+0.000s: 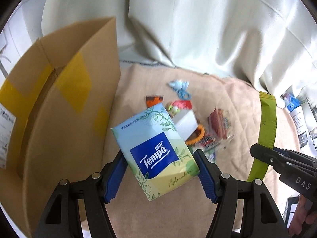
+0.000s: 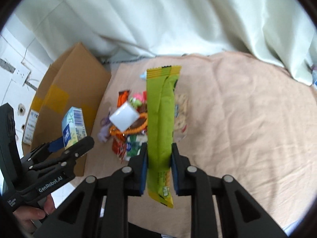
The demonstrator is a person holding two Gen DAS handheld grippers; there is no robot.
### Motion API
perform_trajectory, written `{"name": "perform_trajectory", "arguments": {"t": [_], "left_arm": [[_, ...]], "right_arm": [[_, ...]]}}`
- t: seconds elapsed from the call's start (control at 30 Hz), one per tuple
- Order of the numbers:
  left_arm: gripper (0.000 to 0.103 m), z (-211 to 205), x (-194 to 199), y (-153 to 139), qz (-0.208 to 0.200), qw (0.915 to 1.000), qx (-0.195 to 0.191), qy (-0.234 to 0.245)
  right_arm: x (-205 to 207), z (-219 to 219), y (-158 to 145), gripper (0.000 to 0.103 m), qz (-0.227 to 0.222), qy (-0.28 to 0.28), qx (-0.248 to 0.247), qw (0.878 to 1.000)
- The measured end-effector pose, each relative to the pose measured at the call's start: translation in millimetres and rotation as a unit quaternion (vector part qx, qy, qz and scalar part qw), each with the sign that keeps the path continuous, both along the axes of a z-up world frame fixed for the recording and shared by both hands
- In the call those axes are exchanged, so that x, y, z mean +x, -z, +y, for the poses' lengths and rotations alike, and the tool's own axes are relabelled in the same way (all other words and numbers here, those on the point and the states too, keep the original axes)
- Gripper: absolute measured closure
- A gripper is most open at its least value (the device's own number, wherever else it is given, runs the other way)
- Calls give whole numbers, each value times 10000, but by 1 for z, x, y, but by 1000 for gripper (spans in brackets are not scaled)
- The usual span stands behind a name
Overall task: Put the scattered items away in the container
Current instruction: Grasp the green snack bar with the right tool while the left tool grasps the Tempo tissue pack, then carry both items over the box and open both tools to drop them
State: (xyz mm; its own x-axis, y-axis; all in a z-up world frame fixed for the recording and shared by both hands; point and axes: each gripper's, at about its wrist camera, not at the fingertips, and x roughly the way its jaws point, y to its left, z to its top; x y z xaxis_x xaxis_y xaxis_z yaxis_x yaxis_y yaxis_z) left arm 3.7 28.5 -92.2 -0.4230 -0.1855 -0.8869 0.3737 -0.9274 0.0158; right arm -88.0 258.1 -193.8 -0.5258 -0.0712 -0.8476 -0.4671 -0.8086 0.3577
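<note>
— Grippers first: what do we hold?
— Our left gripper (image 1: 160, 175) clamps the tissue pack (image 1: 155, 152) beside the cardboard box (image 1: 65, 107); our right gripper (image 2: 159, 170) pinches the green snack packet (image 2: 160, 127) above the pile.

A beige cloth (image 2: 247, 109) covers the surface, creased and rumpled. On it lies a loose heap of small items (image 1: 194, 127) — a white box (image 2: 124, 119), an orange ring (image 1: 196, 136), snack packets, blue scissors (image 1: 184, 95). A cardboard box (image 1: 65, 103) stands at its left edge.
</note>
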Motion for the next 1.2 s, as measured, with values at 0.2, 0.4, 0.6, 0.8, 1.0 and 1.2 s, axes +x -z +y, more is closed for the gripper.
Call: {"name": "perform_trajectory", "arguments": {"t": [0.2,0.4,0.6,0.8,1.0,1.2], "left_arm": [[35,2,-8,-11,91,9998,-98,121],[35,-1,-4,-33,205,9995,-176,183],[35,-25,3,-89,653,9967,-474,92],[37,-71,17,-147,1102,9906,-774,-248],[40,-128,45,-175,1213,9823,-1206,-759],[41,-178,68,-152,938,9837,-1082,-1090]], "right_arm": [[14,7,-6,78,77,107,144,9998],[20,10,-22,78,207,123,212,9995],[-9,3,-67,78,667,-125,502,9964],[-66,-30,-128,78,1341,-689,701,9861],[-131,-82,-153,78,1625,-1343,697,9750],[-183,-130,-143,78,1520,-1858,479,9696]]}}
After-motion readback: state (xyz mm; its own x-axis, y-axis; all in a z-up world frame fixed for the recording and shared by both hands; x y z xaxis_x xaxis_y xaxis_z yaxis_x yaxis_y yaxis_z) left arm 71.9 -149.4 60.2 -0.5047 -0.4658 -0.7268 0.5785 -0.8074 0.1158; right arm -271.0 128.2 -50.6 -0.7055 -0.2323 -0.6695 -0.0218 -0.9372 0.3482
